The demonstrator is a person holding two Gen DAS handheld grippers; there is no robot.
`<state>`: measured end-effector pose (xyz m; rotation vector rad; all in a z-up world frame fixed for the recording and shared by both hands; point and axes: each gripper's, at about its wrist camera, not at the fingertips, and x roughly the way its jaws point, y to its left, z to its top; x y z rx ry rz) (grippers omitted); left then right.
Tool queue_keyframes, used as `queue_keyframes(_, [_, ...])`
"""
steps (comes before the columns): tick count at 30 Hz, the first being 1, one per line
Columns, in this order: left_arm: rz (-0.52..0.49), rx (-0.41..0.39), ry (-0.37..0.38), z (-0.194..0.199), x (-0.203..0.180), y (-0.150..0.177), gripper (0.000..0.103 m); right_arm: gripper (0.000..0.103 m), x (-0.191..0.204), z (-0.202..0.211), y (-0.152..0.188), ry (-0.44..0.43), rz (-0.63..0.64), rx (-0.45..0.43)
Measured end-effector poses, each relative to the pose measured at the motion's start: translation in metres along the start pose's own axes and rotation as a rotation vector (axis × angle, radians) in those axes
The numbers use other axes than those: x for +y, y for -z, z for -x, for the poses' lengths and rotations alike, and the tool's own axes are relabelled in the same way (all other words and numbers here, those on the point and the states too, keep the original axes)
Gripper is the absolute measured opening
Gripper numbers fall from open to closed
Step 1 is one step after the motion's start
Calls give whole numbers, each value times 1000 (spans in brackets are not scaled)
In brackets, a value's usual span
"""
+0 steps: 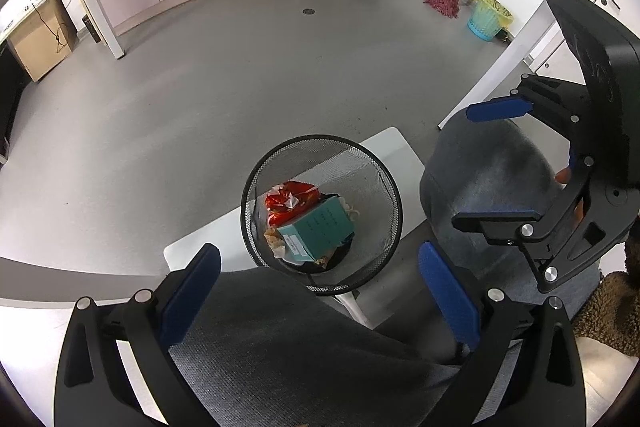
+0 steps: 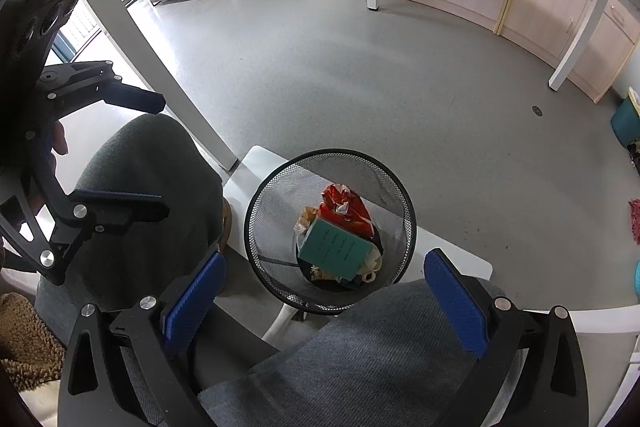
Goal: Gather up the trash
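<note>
Bin (image 1: pixel 320 203) of black wire mesh sits on a white low stool (image 1: pixel 392 147), between the seated person's knees (image 1: pixel 492 179); in the left wrist view it lies at 12 o'clock from the left gripper (image 1: pixel 320 299), centre frame. Inside: a teal carton (image 1: pixel 316 227) lying tilted on top, a red crinkled wrapper (image 1: pixel 290 197) behind it at 11 o'clock, pale scraps underneath.

Left gripper: fingers wide apart, nothing between them. Right gripper (image 2: pixel 324 303): fingers likewise spread and empty, hovering above the thigh at the bin's 6 o'clock.

Handling, judged: the bin looks light and stiff, though the mesh may flex; the rolled rim (image 2: pixel 332 153) is the likely hold. The carton is probably light card and easily crushed, so take it across its narrow sides. The wrapper is soft and slippery; pinch a fold.
</note>
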<state>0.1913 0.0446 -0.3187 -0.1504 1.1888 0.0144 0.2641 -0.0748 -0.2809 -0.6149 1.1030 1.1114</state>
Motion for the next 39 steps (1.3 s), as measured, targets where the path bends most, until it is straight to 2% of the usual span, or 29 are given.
queue_keyframes(3, [-9, -5, -15, 0, -2, 1, 98, 100, 0, 0, 1, -1, -3, -2])
queue_keyframes(34, [-15, -14, 25, -1, -2, 1, 98, 100, 0, 0, 3, 24, -4, -3])
queue_keyframes(39, [-19, -6, 14, -1, -3, 1, 98, 100, 1, 0, 2, 30, -3, 3])
